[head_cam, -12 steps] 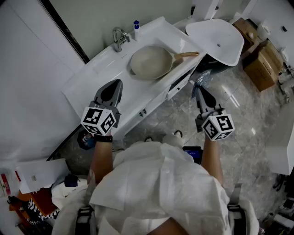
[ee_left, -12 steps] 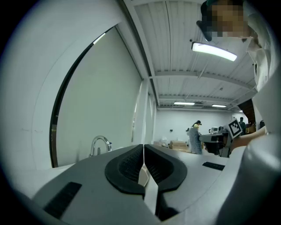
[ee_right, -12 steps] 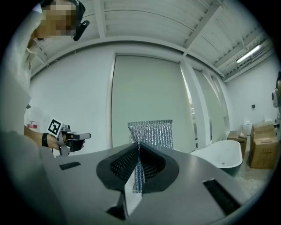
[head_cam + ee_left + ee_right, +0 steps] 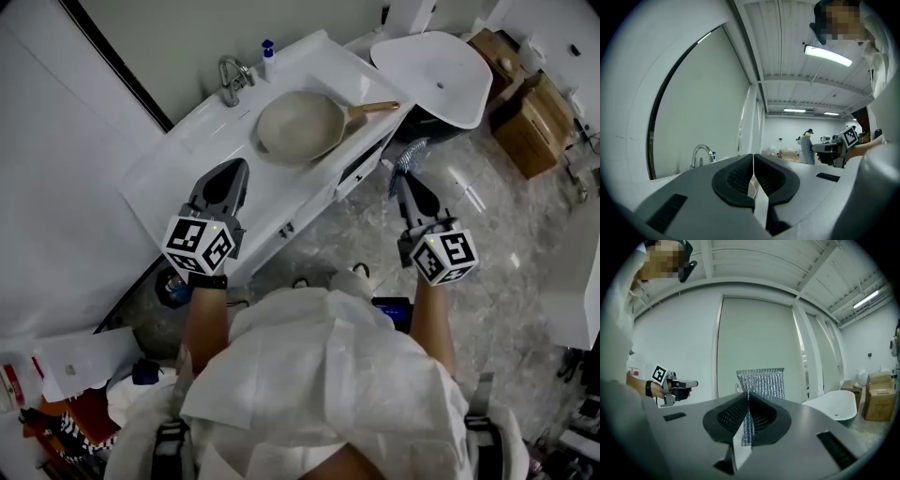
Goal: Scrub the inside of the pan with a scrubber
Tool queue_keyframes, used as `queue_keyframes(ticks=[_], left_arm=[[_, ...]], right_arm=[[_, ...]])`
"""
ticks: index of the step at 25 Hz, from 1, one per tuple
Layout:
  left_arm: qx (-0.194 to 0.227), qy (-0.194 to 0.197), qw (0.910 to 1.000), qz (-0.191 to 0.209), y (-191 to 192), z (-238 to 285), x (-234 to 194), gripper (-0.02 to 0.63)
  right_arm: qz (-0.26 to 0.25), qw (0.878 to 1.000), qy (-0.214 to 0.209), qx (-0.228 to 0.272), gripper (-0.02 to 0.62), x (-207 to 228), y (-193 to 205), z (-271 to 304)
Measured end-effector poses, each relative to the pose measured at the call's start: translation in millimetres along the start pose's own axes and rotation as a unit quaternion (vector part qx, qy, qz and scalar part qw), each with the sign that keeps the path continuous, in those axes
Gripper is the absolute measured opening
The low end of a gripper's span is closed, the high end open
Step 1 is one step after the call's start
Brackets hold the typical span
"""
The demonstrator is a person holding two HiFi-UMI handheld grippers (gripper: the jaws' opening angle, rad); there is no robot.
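Left hand-held gripper [image 4: 753, 163]: jaws closed together, empty, above the white bench [image 4: 178, 164]. Right hand-held gripper [image 4: 748, 401]: jaws clamped on the silver mesh scrubber [image 4: 761, 382], beside the bench. The pan [image 4: 298, 125] rests on the bench near the faucet [image 4: 228, 77], apart from both

- Pan [image 4: 295, 127]: round, pale beige inside, upright on white vanity top [image 4: 187, 159]; wooden handle [image 4: 373, 109] points right.
- Scrubber [image 4: 761, 383]: silvery ribbed mesh sheet, upright, pinched in right gripper [image 4: 748, 397], well apart from the pan.
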State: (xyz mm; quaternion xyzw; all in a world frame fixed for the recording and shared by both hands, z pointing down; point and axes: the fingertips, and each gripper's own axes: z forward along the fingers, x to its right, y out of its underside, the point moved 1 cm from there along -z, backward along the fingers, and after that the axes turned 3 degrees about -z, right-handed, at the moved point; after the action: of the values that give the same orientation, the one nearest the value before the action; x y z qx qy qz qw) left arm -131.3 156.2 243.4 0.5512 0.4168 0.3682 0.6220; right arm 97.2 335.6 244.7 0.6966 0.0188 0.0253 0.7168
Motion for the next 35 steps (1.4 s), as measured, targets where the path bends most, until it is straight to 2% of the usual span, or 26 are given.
queue_keyframes(ticks=[5, 13, 28, 35], left_arm=[[-0.007, 0.003, 1.0, -0.004, 6.8, 5.1, 2.9, 0.02], [-0.023, -0.007, 0.9996, -0.014, 18.0, 34.5, 3.4, 0.02], [-0.018, -0.063, 0.9977, -0.017, 11.9, 130.6, 40.0, 0.02], [-0.027, -0.089, 0.9954, -0.023, 20.3, 147.6, 45.7, 0.02]], right_arm=[[0.029, 0.999, 0.018, 0.015, 0.02, 13.4, 1.3, -3.8], [0.041, 0.999, 0.003, 0.003, 0.02, 40.8, 9.5, 9.4], [0.033, 0.998, -0.057, -0.01, 0.02, 162.9, 1.8, 41.5], [0.038, 0.994, -0.095, -0.034, 0.02, 184.3, 13.0, 65.4]])
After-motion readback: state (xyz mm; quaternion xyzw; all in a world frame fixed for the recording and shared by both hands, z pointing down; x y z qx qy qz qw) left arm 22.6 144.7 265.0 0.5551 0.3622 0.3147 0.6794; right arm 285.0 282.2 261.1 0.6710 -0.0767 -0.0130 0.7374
